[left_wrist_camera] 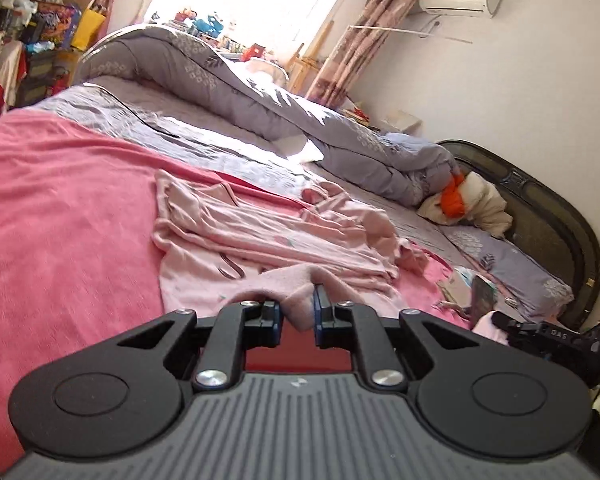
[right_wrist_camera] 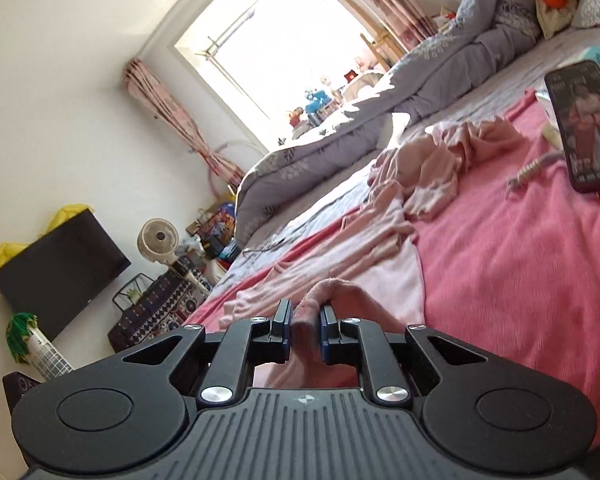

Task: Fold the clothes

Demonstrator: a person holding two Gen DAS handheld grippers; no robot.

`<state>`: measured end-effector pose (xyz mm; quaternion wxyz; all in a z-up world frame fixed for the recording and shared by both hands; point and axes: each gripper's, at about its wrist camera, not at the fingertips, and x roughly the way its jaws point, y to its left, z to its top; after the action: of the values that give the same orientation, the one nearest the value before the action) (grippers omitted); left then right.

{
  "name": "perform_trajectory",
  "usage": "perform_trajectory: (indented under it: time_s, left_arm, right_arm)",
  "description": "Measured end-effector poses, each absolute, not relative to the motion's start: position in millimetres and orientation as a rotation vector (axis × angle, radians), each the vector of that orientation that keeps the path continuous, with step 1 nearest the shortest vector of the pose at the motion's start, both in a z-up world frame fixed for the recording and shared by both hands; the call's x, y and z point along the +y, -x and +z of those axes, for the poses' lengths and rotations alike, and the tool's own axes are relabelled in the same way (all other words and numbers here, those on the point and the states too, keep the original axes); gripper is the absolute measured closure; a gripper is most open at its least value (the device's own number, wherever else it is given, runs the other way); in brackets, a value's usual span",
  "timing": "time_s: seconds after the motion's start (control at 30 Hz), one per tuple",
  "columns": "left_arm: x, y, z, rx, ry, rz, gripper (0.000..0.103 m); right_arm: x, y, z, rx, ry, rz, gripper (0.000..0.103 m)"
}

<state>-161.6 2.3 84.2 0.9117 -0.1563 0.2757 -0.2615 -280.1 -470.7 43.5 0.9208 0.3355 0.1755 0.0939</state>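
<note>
Two folds of the pale pink garment [left_wrist_camera: 260, 236] are pinched, one by the left hand-held gripper [left_wrist_camera: 297, 310], one by the right hand-held gripper [right_wrist_camera: 305, 320]; the rest is spread crumpled on the pink blanket [left_wrist_camera: 60, 208] across the bed. Both held edges should be lifted level and drawn taut before being laid over, so that creases are not trapped. Which hem or corner is held cannot be told; the far sleeves are bunched, and the phone [right_wrist_camera: 584, 124] is cut off.

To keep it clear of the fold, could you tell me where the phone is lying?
Right wrist view, far right: the phone lies on the pink blanket, beyond the crumpled pink garment.
</note>
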Motion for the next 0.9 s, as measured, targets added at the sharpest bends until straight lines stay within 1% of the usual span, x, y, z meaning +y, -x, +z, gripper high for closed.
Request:
perform_trajectory:
  time_s: [0.03, 0.07, 0.1, 0.13, 0.17, 0.2, 0.23, 0.27, 0.3, 0.33, 0.37, 0.4, 0.47, 0.53, 0.57, 0.6, 0.73, 0.8, 0.9]
  left_arm:
    - [0, 147, 84, 0.573, 0.295, -0.497, 0.079]
    - [-3, 133, 80, 0.590, 0.264, -0.447, 0.073]
    - [-6, 121, 75, 0.614, 0.217, -0.399, 0.061]
    - [-9, 109, 69, 0.641, 0.166, -0.341, 0.057]
    - [-12, 98, 60, 0.676, 0.104, -0.260, 0.054]
    - [-13, 91, 53, 0.708, 0.058, -0.211, 0.054]
    - [-10, 89, 47, 0.728, 0.033, -0.190, 0.054]
    - [-7, 87, 42, 0.742, 0.017, -0.177, 0.052]
    - [-2, 88, 39, 0.740, 0.031, -0.188, 0.047]
    - [3, 89, 37, 0.738, 0.045, -0.199, 0.043]
    - [8, 89, 35, 0.734, 0.059, -0.211, 0.035]
    - [10, 90, 37, 0.724, 0.072, -0.223, 0.032]
    - [15, 90, 39, 0.702, 0.096, -0.251, 0.031]
    - [6, 88, 41, 0.680, 0.095, -0.302, 0.022]
    - [-2, 86, 42, 0.677, 0.078, -0.326, 0.011]
    - [-10, 84, 40, 0.682, 0.051, -0.340, 0.002]
    - [-49, 81, 28, 0.720, -0.142, -0.315, 0.001]
    - [-59, 86, 27, 0.671, -0.199, -0.277, 0.001]
    - [-65, 98, 37, 0.550, -0.225, -0.287, 0.001]
  right_arm:
    - [-475, 261, 45, 0.367, -0.693, 0.171, 0.088]
    - [-479, 243, 44, 0.376, -0.691, 0.132, 0.087]
    - [-482, 224, 41, 0.395, -0.680, 0.091, 0.086]
    - [-483, 204, 37, 0.432, -0.644, 0.054, 0.085]
    - [-479, 188, 32, 0.482, -0.583, 0.012, 0.080]
    - [-475, 173, 27, 0.532, -0.520, -0.031, 0.076]
    - [-471, 164, 24, 0.567, -0.462, -0.052, 0.074]
    - [-465, 161, 20, 0.587, -0.392, -0.052, 0.068]
    - [-461, 162, 18, 0.582, -0.351, -0.043, 0.059]
    - [-459, 169, 18, 0.547, -0.314, -0.024, 0.053]
    - [-460, 176, 18, 0.502, -0.291, -0.010, 0.039]
    - [-462, 183, 20, 0.459, -0.272, -0.010, 0.032]
    - [-466, 188, 23, 0.433, -0.218, -0.030, 0.030]
    - [-467, 183, 20, 0.480, -0.174, -0.039, 0.030]
    - [-466, 180, 17, 0.504, -0.163, -0.036, 0.030]
    - [-463, 178, 14, 0.522, -0.156, -0.022, 0.030]
    - [-450, 169, 0, 0.562, -0.144, 0.032, 0.030]
    - [-444, 165, -4, 0.566, -0.143, 0.048, 0.030]
    - [-433, 160, -10, 0.582, -0.105, 0.045, 0.032]
